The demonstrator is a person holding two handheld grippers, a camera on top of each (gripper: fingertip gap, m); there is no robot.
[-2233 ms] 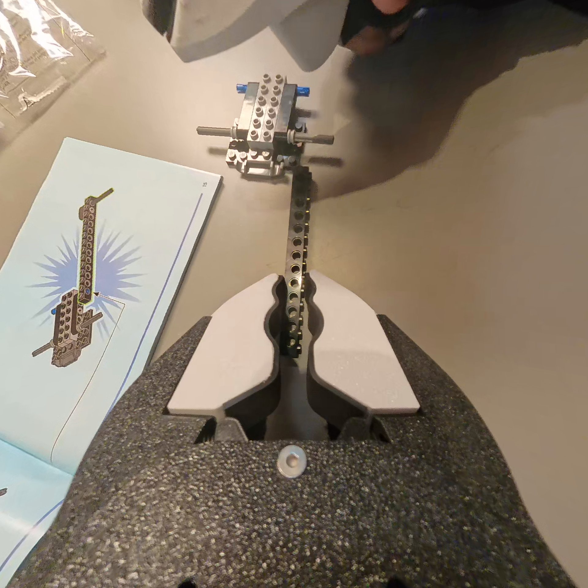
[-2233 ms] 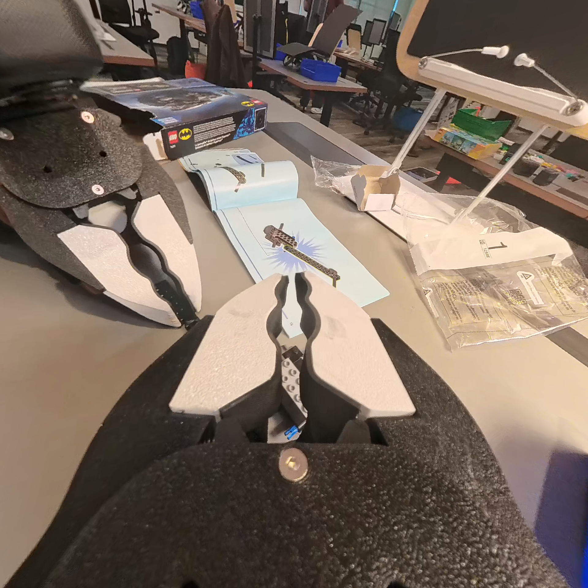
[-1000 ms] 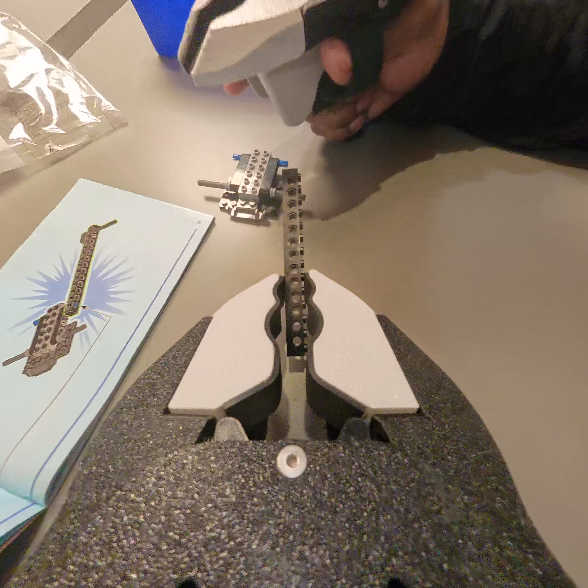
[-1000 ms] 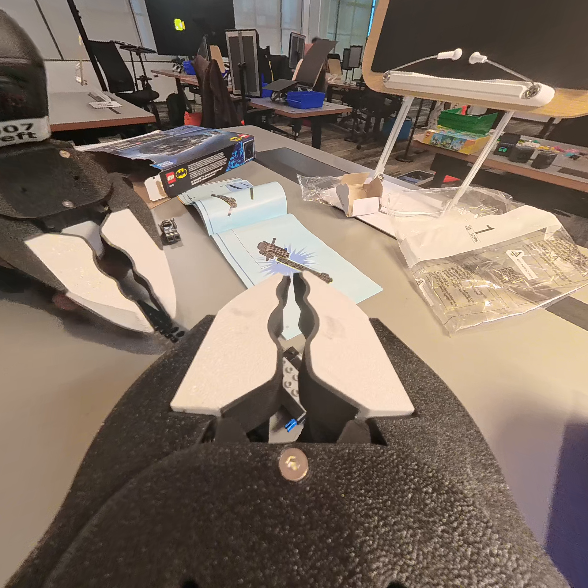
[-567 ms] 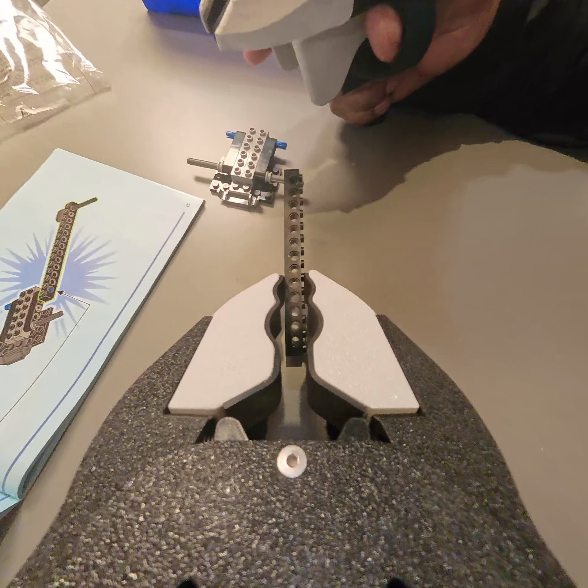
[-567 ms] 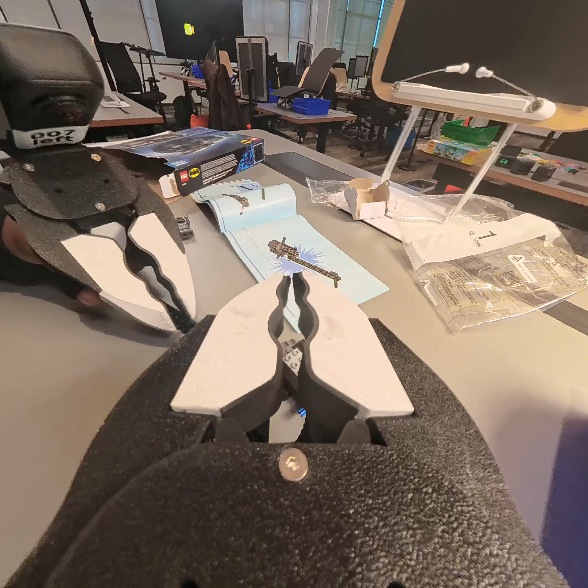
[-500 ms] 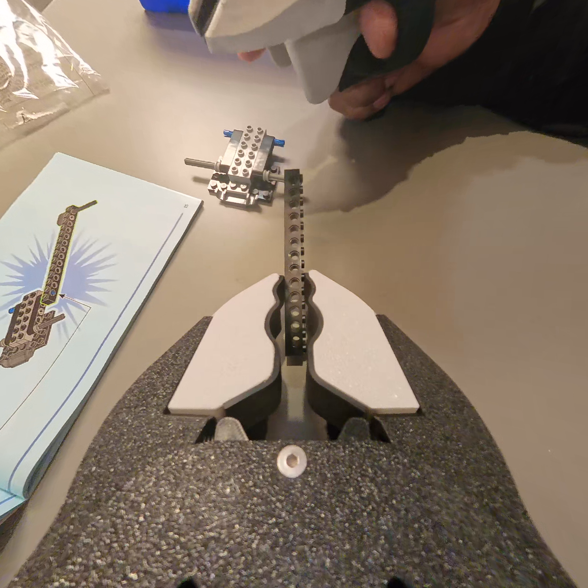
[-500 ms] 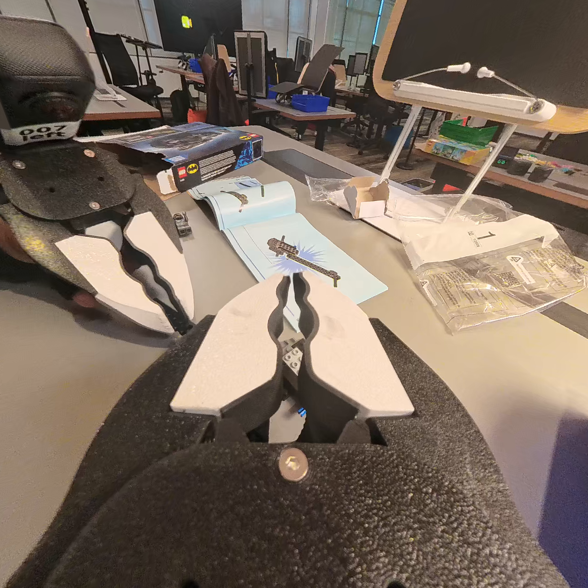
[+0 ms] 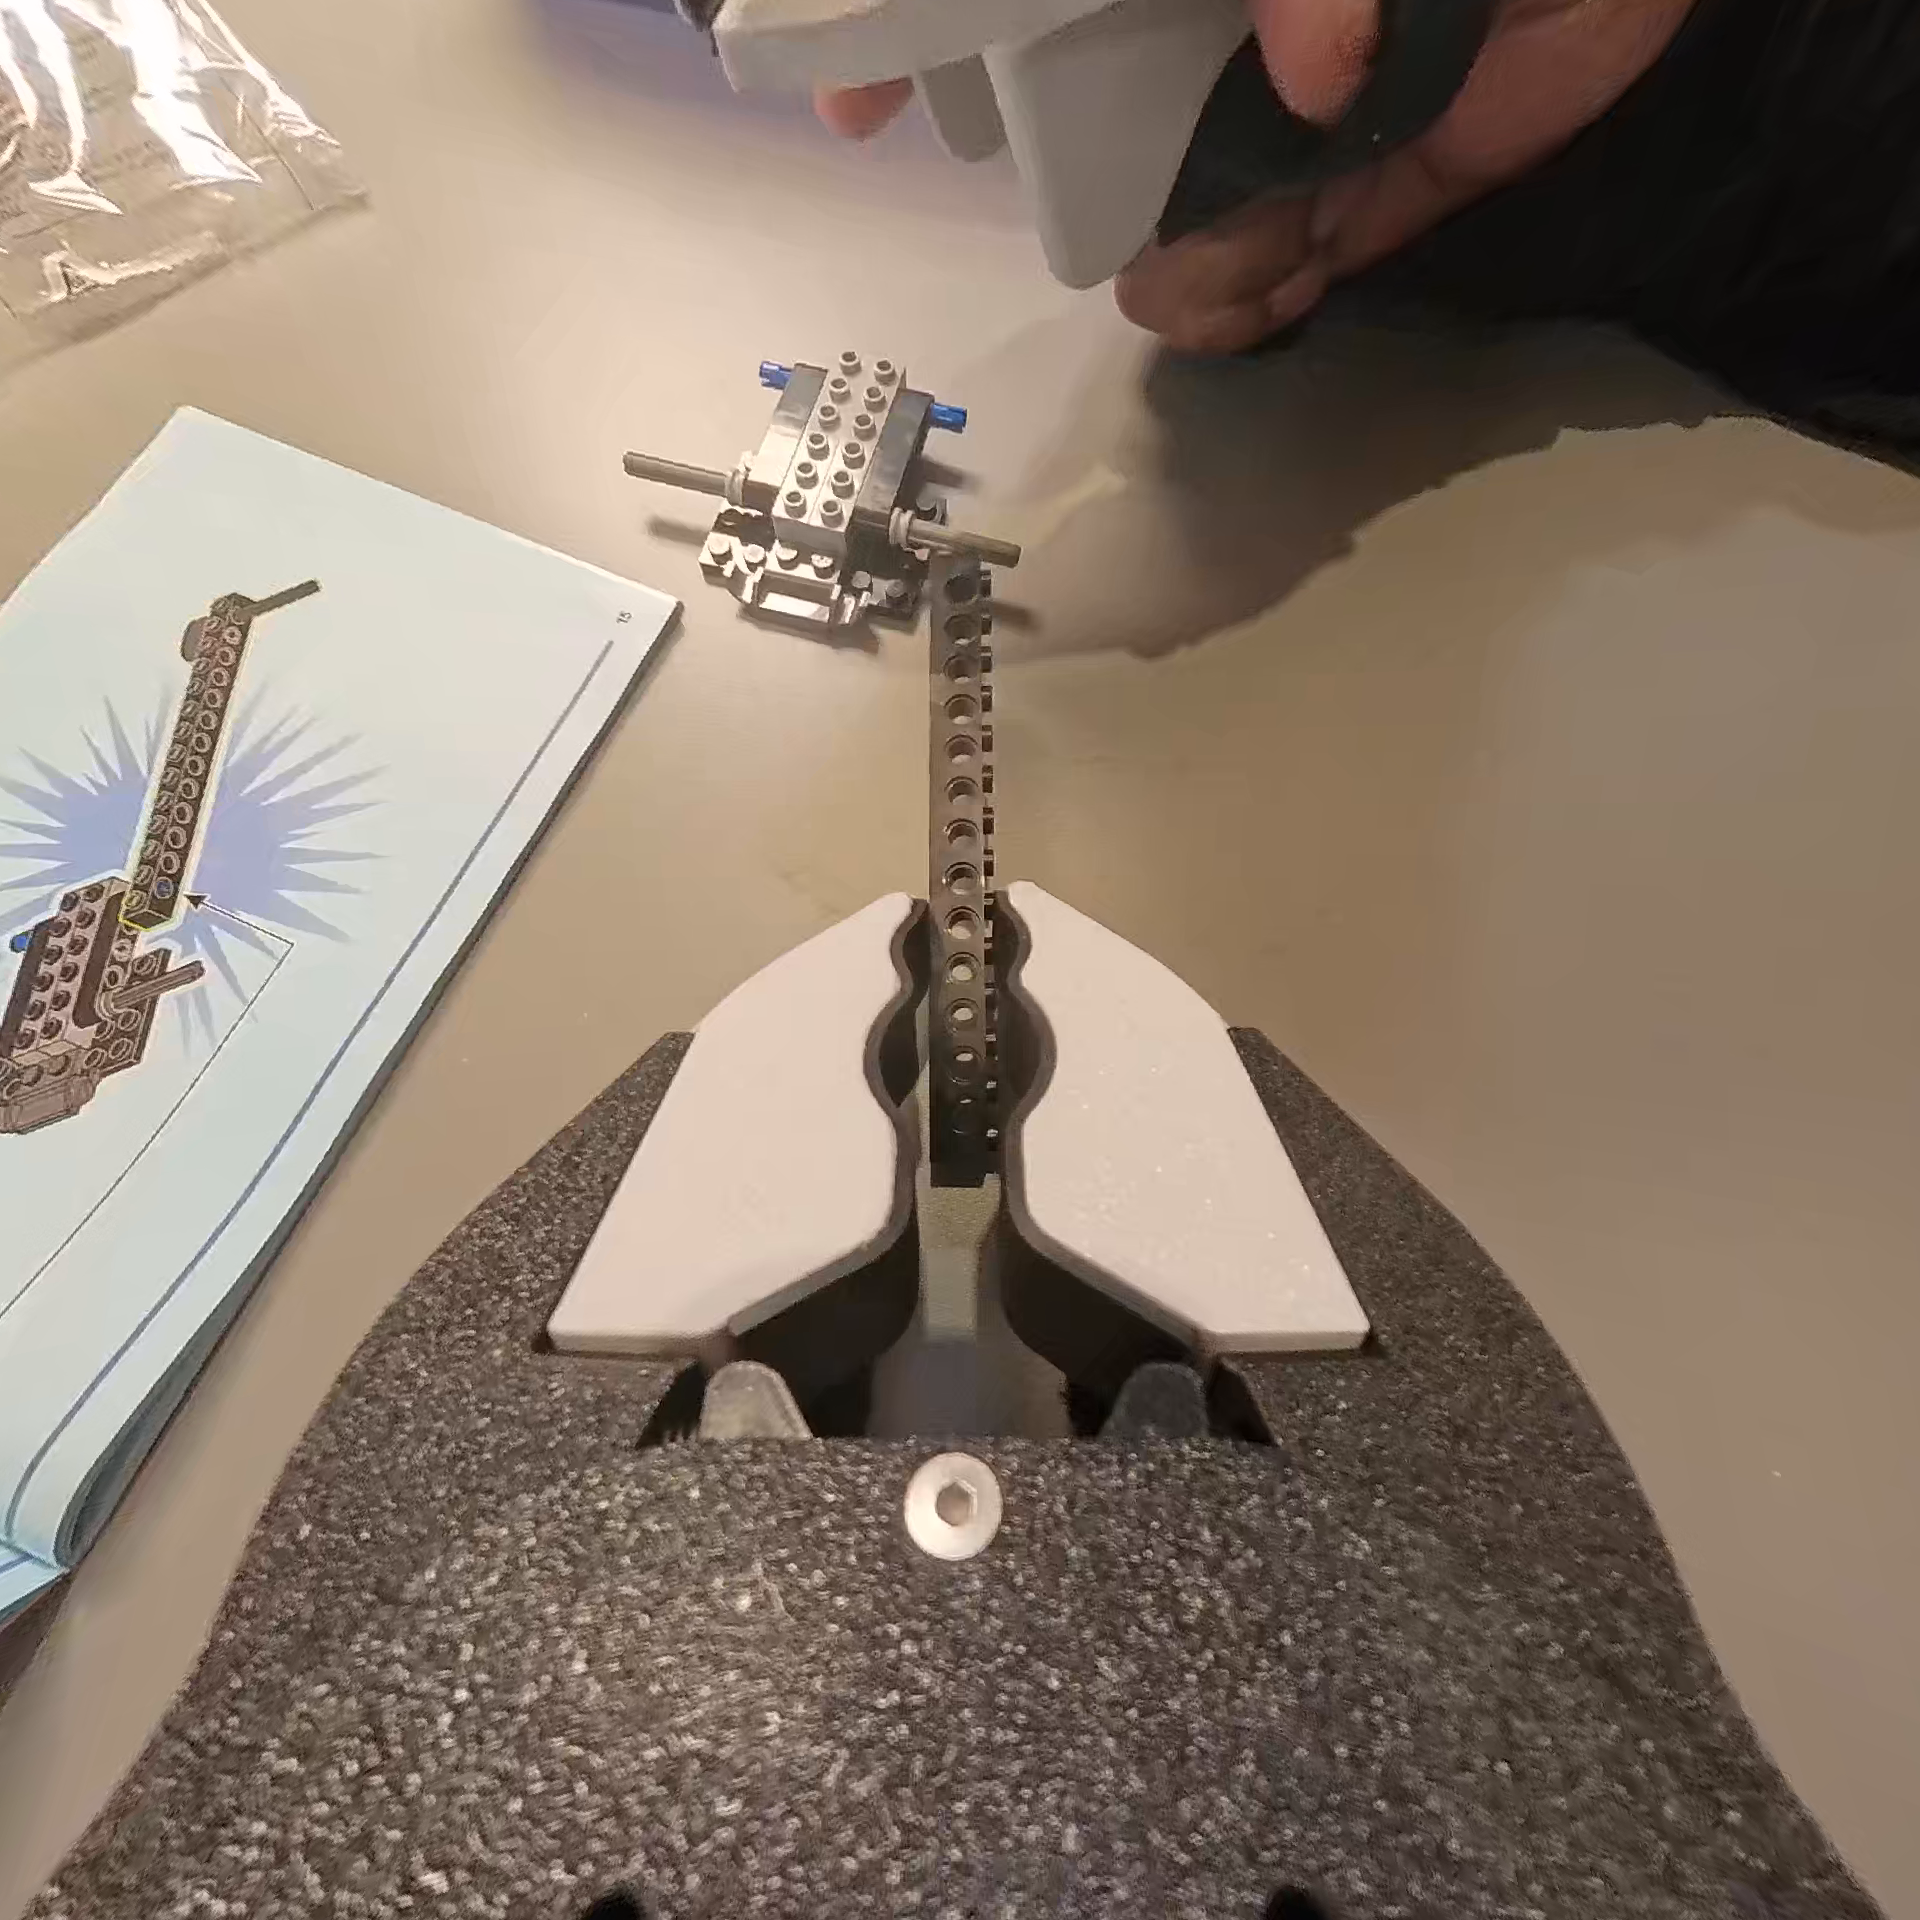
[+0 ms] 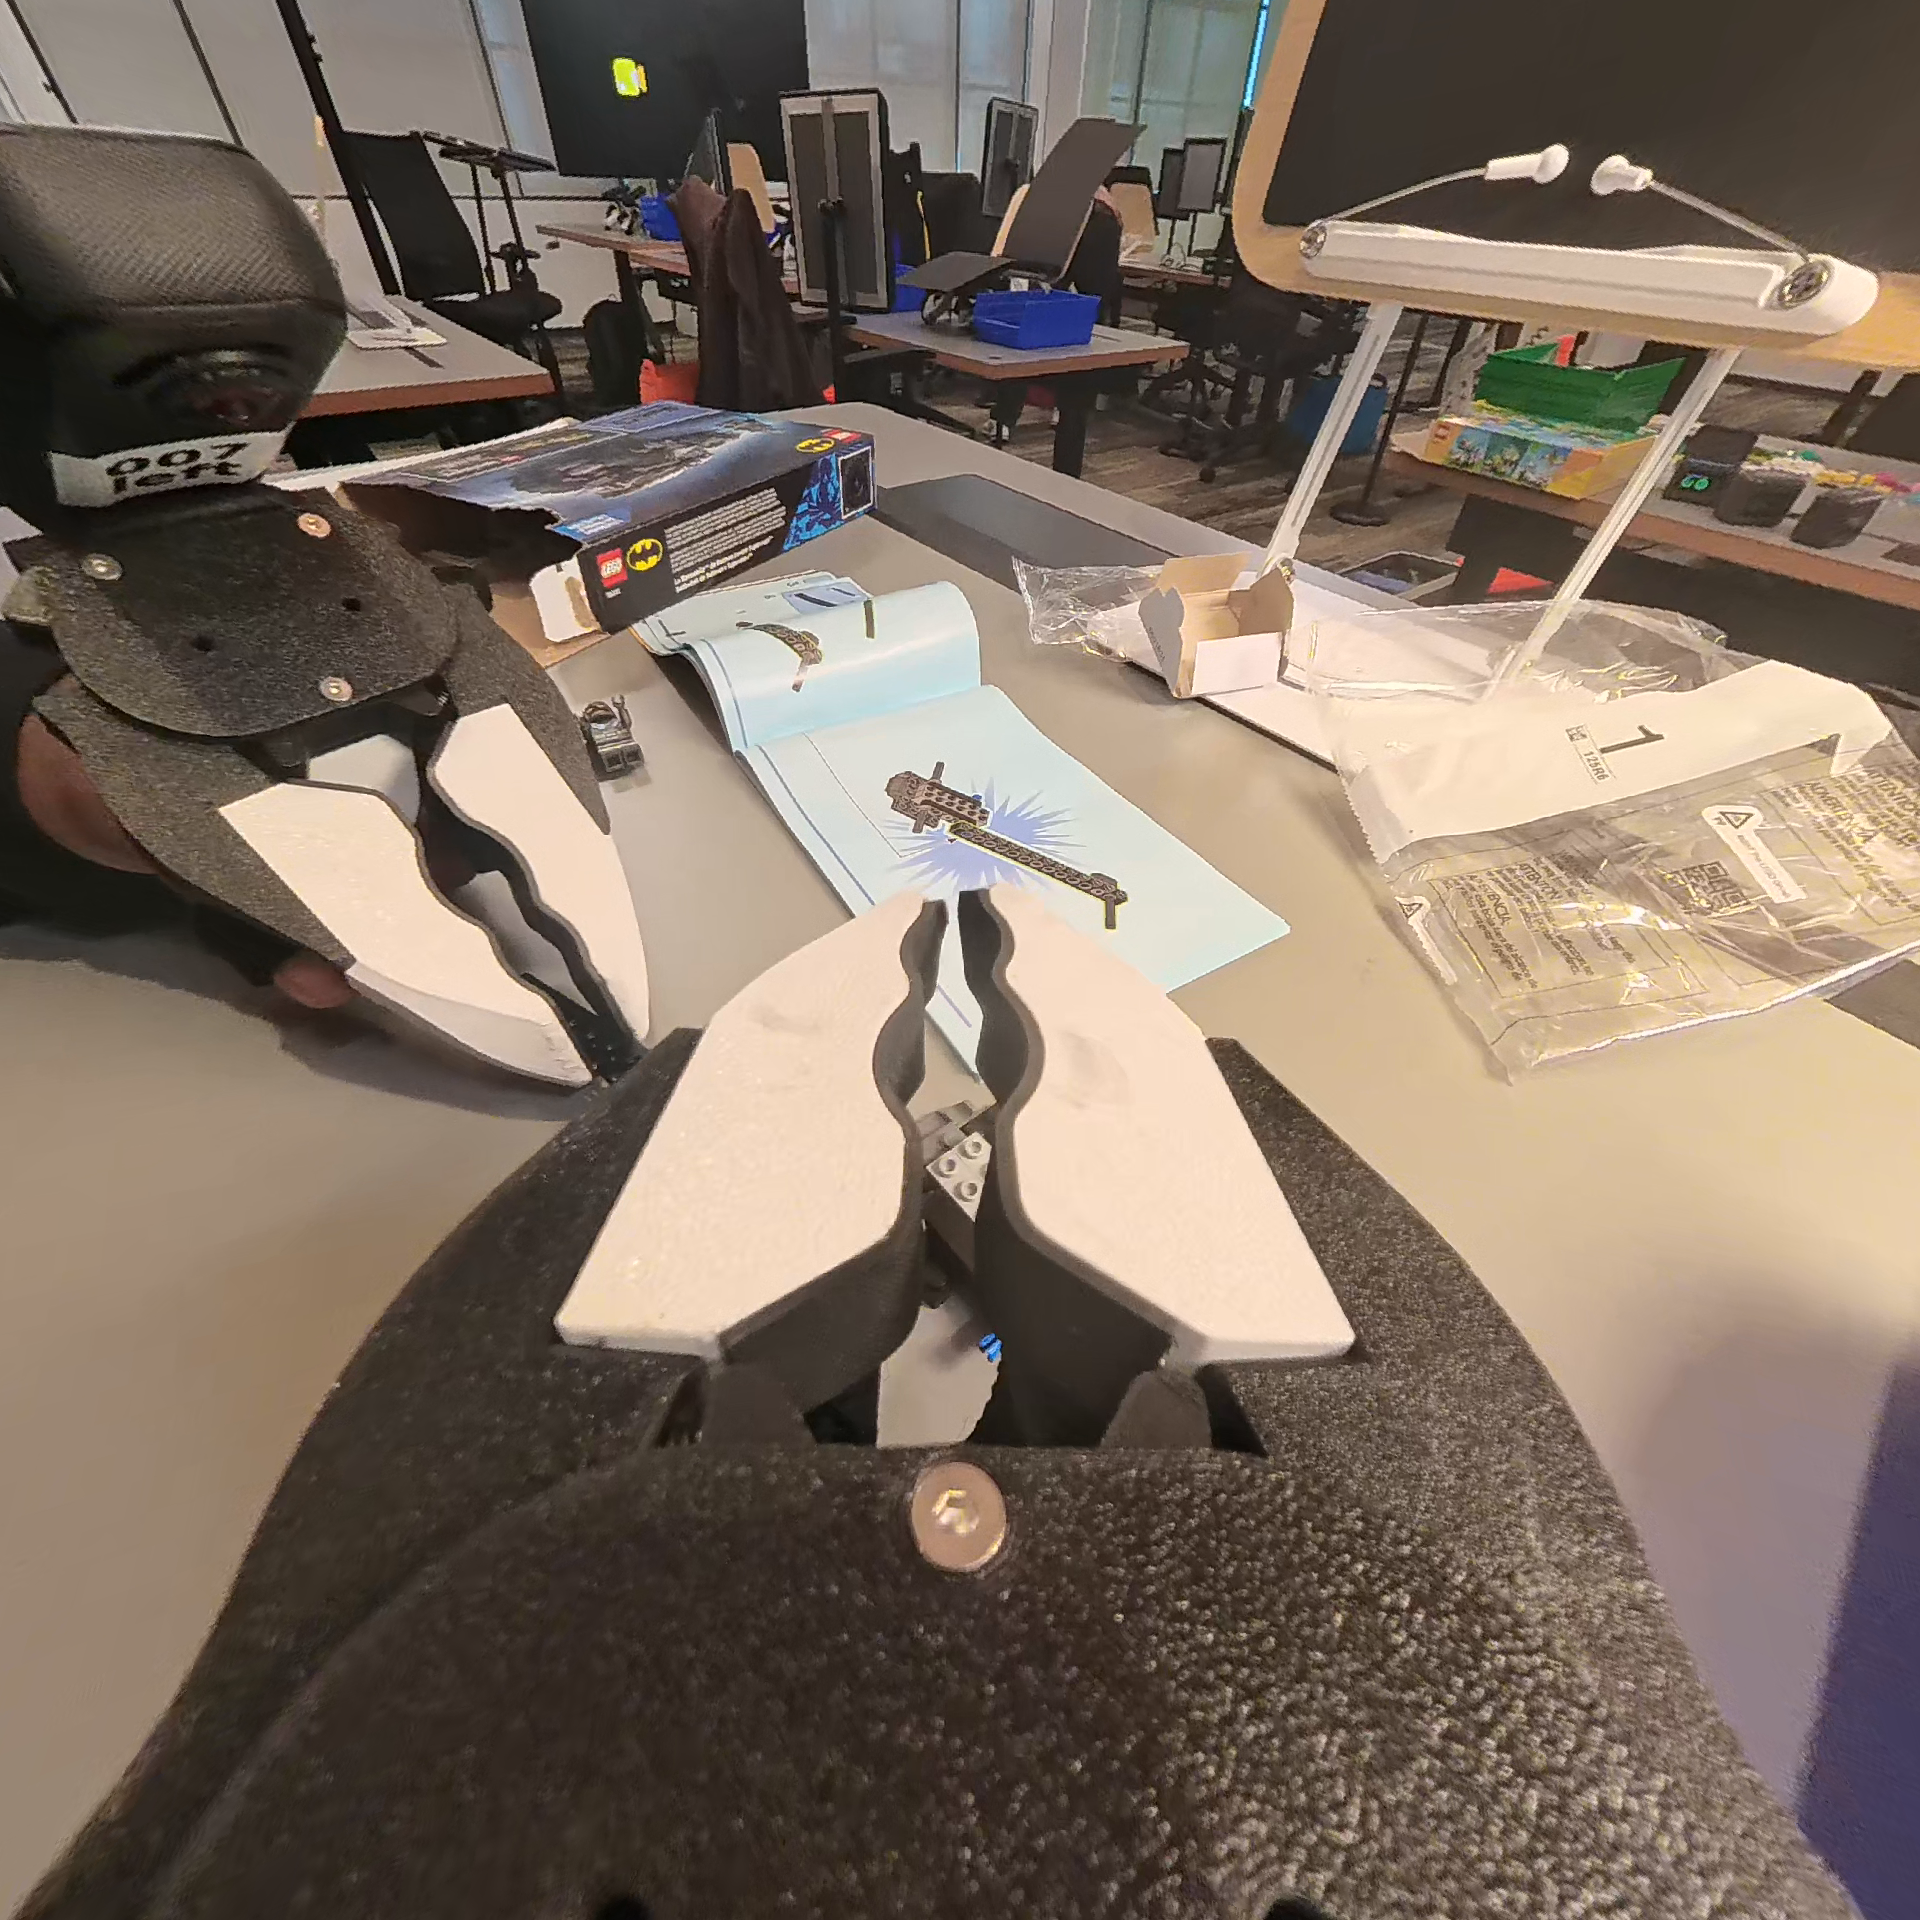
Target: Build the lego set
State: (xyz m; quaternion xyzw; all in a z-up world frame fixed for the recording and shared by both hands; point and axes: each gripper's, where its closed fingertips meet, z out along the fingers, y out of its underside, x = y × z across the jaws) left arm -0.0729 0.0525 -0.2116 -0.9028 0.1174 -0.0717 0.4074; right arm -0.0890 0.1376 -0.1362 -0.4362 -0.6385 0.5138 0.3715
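My left gripper is shut on a long black beam with holes, which sticks out forward, low over the table. The beam's far end reaches the right axle end of a small grey and black brick assembly with blue pins that lies on the table. My right gripper hovers above that assembly with its fingertips almost together and nothing between them. Part of the assembly shows below through the slit. The right gripper also shows at the top of the left wrist view, held by a hand.
An open light-blue instruction booklet lies left of the assembly. Clear plastic bags, a small cardboard box, a dark printed box, a small dark piece and a white stand are on the table. About 12 cm separates my left fingertips from my right.
My left gripper has carried the beam forward, so its far end now meets the assembly's right axle end. The right gripper stays above the assembly.
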